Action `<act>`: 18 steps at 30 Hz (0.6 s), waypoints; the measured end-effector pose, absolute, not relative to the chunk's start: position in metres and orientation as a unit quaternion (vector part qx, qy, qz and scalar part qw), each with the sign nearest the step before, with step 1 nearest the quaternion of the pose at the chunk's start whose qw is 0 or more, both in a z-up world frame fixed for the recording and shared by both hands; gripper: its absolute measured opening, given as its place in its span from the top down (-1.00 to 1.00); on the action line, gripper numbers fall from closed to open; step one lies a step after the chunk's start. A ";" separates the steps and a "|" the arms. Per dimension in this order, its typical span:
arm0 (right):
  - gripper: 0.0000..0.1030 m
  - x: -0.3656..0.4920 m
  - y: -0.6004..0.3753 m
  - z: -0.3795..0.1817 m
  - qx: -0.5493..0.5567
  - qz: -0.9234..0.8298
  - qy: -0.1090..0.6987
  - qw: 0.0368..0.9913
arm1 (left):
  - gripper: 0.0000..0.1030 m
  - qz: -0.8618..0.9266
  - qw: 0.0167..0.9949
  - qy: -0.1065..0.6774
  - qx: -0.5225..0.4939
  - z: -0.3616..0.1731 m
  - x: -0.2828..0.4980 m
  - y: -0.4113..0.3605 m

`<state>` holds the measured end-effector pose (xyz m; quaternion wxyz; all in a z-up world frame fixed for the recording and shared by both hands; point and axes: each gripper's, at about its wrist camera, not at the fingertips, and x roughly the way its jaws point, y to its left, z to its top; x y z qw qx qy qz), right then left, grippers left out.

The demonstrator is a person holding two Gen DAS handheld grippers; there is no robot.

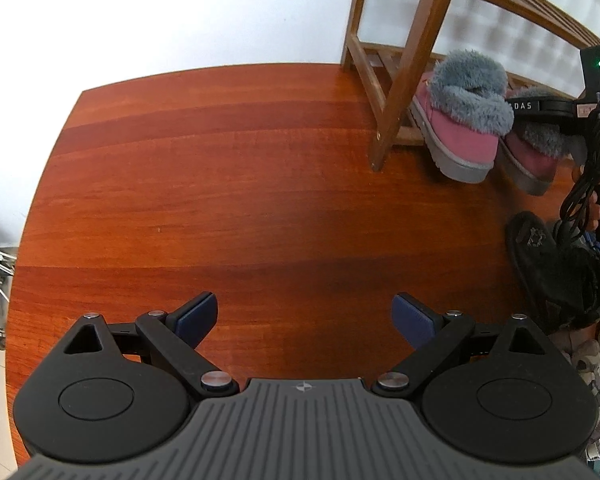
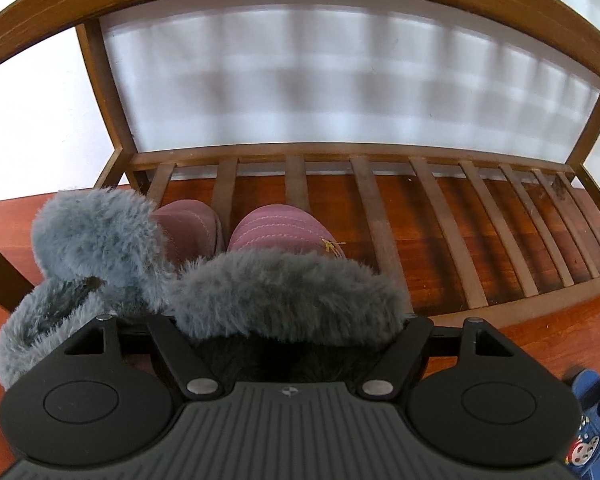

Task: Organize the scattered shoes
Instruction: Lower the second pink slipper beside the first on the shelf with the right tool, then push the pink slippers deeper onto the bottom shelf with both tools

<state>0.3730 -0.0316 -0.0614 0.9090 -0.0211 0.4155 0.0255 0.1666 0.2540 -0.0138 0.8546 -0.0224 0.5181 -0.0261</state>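
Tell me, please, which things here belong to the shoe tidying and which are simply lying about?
Part of the job:
pink slippers
shoe rack
black shoe
blue shoe
right hand-held gripper
left hand-held gripper

Just lying about:
black cable

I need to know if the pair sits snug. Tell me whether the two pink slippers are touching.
Touching. In the right wrist view the left slipper's grey fur collar presses into the right slipper's collar, with no gap between them on the rack.

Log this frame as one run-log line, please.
stage: placing slippers | right gripper: around second pink slipper, grip hidden | first pink slipper: on rack | left gripper: open, empty
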 end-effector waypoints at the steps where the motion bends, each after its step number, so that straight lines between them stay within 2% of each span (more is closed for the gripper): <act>1: -0.59 0.372 -0.031 -0.061 -0.025 0.027 0.415 0.909 | -0.85 -0.028 0.854 0.518 -0.023 -0.014 0.166 0.253; 6: -0.70 0.360 -0.029 -0.053 -0.035 0.035 0.405 0.913 | -0.84 -0.037 0.855 0.518 -0.021 -0.015 0.165 0.248; 18: -0.80 0.304 -0.037 -0.007 -0.027 0.062 0.364 0.929 | -0.84 -0.073 0.867 0.494 0.005 -0.018 0.173 0.224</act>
